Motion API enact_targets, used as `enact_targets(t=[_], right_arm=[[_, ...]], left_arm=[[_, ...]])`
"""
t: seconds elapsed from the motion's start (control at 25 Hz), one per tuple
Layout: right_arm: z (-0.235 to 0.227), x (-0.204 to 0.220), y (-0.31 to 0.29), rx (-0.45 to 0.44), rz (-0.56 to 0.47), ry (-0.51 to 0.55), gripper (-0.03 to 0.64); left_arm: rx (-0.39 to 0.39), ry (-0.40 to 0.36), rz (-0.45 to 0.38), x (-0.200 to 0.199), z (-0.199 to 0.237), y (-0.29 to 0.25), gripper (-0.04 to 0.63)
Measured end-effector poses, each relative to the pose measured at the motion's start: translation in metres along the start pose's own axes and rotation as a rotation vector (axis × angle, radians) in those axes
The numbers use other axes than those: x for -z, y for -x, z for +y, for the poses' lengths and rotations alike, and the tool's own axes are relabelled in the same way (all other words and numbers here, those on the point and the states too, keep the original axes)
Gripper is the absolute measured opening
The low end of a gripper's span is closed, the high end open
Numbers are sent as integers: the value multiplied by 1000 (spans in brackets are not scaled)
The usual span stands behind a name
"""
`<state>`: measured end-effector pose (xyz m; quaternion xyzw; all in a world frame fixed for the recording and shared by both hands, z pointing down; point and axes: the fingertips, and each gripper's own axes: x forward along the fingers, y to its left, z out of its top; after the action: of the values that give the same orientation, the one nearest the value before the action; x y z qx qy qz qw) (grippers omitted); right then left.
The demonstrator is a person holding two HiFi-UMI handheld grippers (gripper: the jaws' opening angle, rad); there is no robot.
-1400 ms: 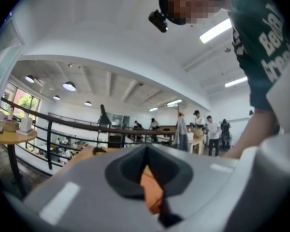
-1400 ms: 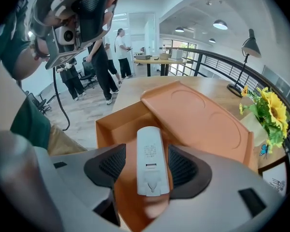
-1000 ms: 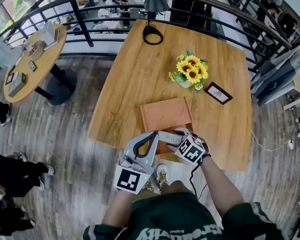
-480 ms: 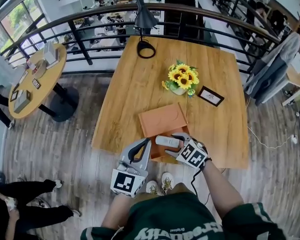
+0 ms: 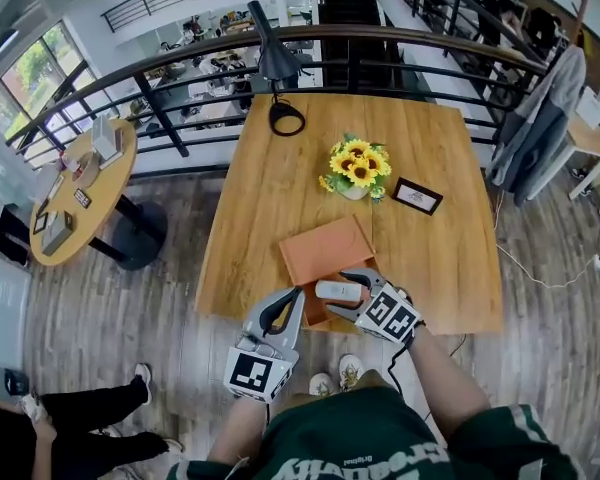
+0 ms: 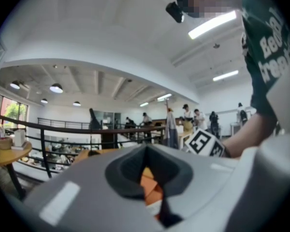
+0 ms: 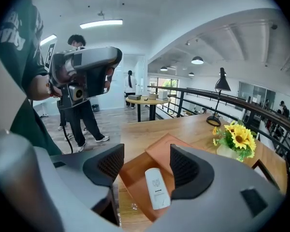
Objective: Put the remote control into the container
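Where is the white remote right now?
In the right gripper view the remote control lies low in the middle, inside the orange container at the near edge of the wooden table, with the sunflowers farther back to the right.

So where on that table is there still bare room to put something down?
The widest bare patch of the table is its left side, between the lamp base and the container. Another is the far right corner, beyond the sunflowers and picture frame. The near edge is crowded around the container holding the remote control.
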<state>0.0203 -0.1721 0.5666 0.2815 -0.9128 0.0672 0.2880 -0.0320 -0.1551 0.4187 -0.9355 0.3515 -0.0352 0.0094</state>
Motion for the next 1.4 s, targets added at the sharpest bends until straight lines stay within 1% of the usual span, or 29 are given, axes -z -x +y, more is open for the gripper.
enact_targets(t=[0.2, 0.36, 0.6, 0.72, 0.8, 0.88, 1.04, 1.24, 1.4], right_arm=[[2, -21, 15, 22, -54, 28, 279], [-1, -49, 33, 67, -143, 47, 279], [1, -89, 60, 64, -308, -20, 279], [0, -104, 73, 68, -382, -38, 279], [-1, -112, 82, 81, -420, -44, 279], [0, -118, 90, 95, -447, -34, 279], [7, -126, 103, 123, -464, 8, 279], [14, -137, 119, 127, -523, 7, 278], [22, -137, 122, 116, -557, 11, 278]], left_arm=[[22, -25, -6, -7, -5, -1, -1], [35, -24, -27, -15, -8, -1, 0], [54, -26, -34, -22, -14, 0, 0], [67, -38, -30, -24, -15, -1, -1], [63, -40, -31, -27, -14, 0, -2], [59, -32, -34, -29, -13, 1, -2], [85, -24, -50, -35, -16, 2, -2], [43, -22, -70, -37, -12, 5, -3], [31, -6, -81, -38, -11, 7, -3]])
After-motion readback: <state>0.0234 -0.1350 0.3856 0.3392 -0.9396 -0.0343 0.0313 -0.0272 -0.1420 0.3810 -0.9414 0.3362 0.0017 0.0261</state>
